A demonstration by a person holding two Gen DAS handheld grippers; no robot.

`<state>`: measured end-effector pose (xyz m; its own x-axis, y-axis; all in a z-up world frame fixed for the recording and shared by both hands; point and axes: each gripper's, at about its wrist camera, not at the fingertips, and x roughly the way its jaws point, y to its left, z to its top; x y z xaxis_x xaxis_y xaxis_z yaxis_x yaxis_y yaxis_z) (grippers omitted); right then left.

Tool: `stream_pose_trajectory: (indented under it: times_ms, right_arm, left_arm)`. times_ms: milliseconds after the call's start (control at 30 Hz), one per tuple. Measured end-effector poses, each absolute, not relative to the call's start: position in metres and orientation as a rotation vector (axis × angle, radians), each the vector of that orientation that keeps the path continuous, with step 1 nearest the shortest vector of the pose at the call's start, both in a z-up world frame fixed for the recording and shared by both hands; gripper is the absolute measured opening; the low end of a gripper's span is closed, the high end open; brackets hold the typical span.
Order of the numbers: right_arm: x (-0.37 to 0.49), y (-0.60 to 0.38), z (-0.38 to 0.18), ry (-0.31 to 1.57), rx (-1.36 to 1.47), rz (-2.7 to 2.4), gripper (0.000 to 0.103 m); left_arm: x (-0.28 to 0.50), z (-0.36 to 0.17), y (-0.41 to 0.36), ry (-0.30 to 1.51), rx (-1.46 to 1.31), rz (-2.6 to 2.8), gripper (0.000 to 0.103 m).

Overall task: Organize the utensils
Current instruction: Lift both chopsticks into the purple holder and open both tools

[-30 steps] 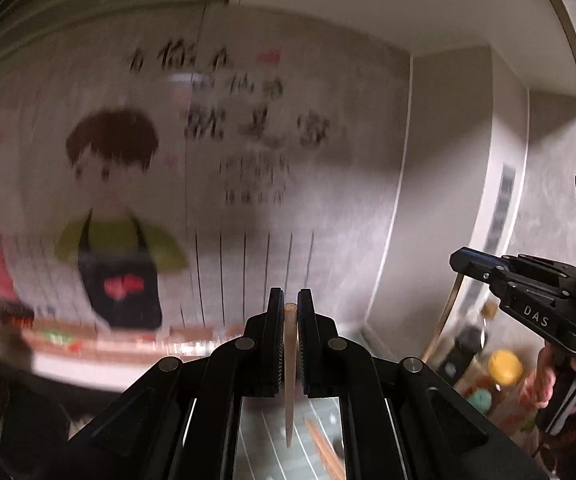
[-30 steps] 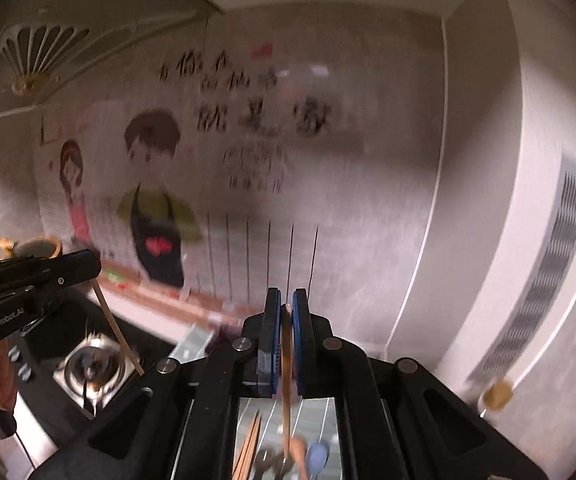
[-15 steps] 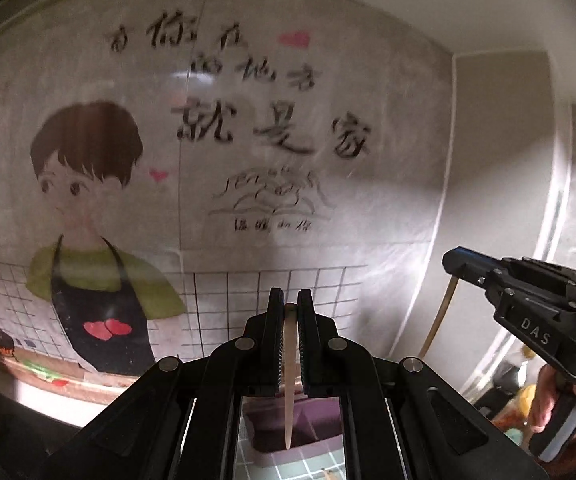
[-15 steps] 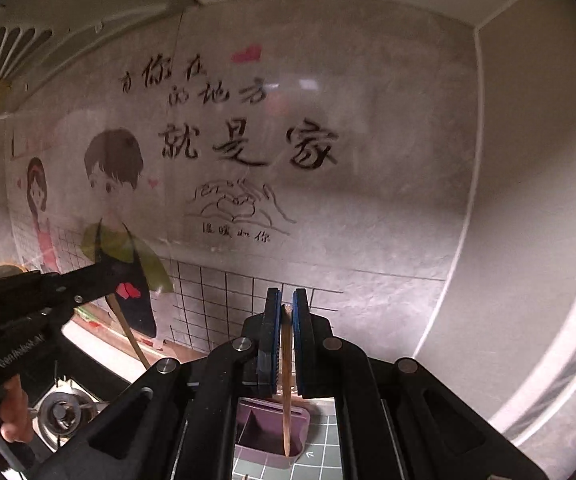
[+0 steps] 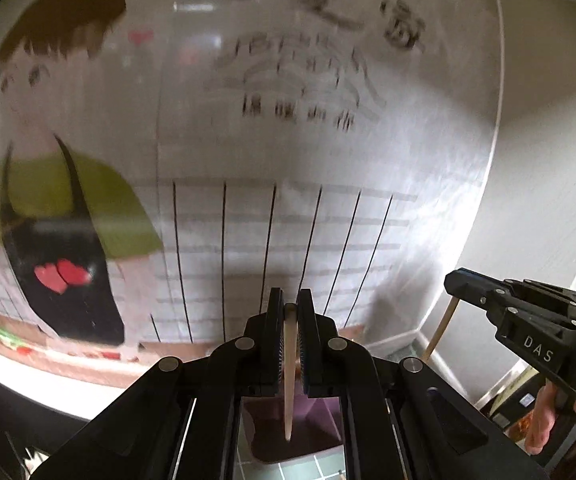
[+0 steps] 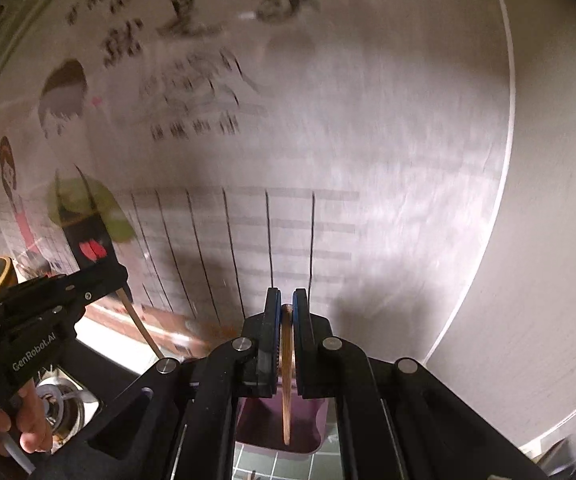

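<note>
Chopsticks, one clamped in each tool, hang point-down over a purple holder [image 5: 311,432] by the kitchen wall: the left gripper [image 5: 290,316] grips a pale chopstick [image 5: 289,380], the right gripper [image 6: 286,306] a darker chopstick [image 6: 286,380]. The step looks like delivery; next, each tip must be lowered inside the rim before release. Only the right view shows the stove burner [image 6: 54,400]; only the left shows bottles [image 5: 511,404] at right.

both grippers, l [image 5: 288,312] & r [image 6: 287,304], clamped shut, tilted slightly down.
</note>
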<state>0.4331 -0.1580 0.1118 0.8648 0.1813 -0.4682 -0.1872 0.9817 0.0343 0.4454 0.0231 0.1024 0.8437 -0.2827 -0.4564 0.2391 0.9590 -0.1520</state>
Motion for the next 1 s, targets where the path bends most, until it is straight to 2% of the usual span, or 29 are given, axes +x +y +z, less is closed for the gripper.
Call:
stream_pose_trajectory:
  times_ms: [233, 433, 533, 600, 700, 1000]
  right_arm:
    - [0.453, -0.163, 0.068, 0.576, 0.0, 0.199, 0.006]
    - [0.457, -0.162, 0.059, 0.587, 0.0, 0.215, 0.006]
    - [0.454, -0.165, 0.06, 0.582, 0.006, 0.21, 0.01]
    - [0.449, -0.165, 0.063, 0.569, -0.007, 0.198, 0.021]
    - [0.437, -0.166, 0.071, 0.532, -0.033, 0.175, 0.033]
    - [0.385, -0.173, 0.079, 0.498, -0.051, 0.179, 0.042]
  left_arm:
    - [0.462, 0.067, 0.022, 0.58, -0.104, -0.245, 0.007]
    - [0.465, 0.055, 0.024, 0.613, -0.123, -0.25, 0.009]
    - [0.459, 0.062, 0.025, 0.595, -0.119, -0.252, 0.013]
    - [0.454, 0.068, 0.027, 0.588, -0.126, -0.262, 0.021]
    - [0.446, 0.074, 0.031, 0.58, -0.144, -0.257, 0.023]
    - [0.386, 0.068, 0.049, 0.576, -0.178, -0.19, 0.027]
